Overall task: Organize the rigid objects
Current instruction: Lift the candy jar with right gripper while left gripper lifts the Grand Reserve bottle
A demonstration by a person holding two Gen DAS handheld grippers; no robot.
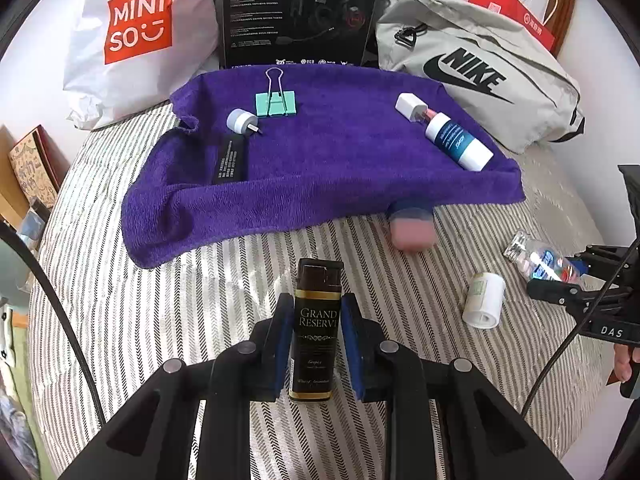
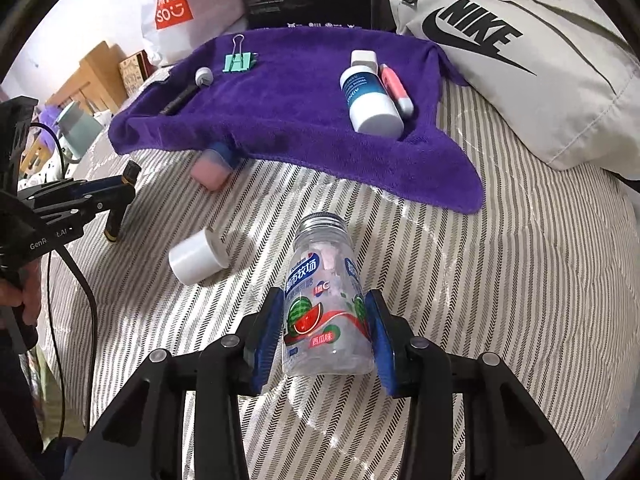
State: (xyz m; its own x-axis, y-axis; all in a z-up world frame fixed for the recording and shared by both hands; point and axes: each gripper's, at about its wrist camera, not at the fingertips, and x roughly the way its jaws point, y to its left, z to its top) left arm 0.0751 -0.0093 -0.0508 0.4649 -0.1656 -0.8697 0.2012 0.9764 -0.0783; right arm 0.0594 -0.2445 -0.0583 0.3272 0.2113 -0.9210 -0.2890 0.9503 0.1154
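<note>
My left gripper (image 1: pixel 316 312) is shut on a dark "Grand Reserve" lighter (image 1: pixel 316 320), held over the striped bedspread. My right gripper (image 2: pixel 322 308) is shut on a clear watermelon candy bottle (image 2: pixel 326 312); the bottle also shows in the left wrist view (image 1: pixel 540 260). A purple towel (image 1: pixel 320 160) lies ahead, also in the right wrist view (image 2: pixel 280 120). On the towel lie a teal binder clip (image 1: pixel 276 100), a grey plug (image 1: pixel 242 120), a black flat item (image 1: pixel 230 160), a white-blue bottle (image 1: pixel 456 140) and a pink-white tube (image 2: pixel 396 88).
A white roll (image 1: pixel 484 300) lies on the bedspread between the grippers. A pink-blue object (image 1: pixel 412 228) pokes from under the towel's front edge. Behind the towel stand a Miniso bag (image 1: pixel 136 40), a black headset box (image 1: pixel 300 12) and a grey Nike bag (image 1: pixel 480 72).
</note>
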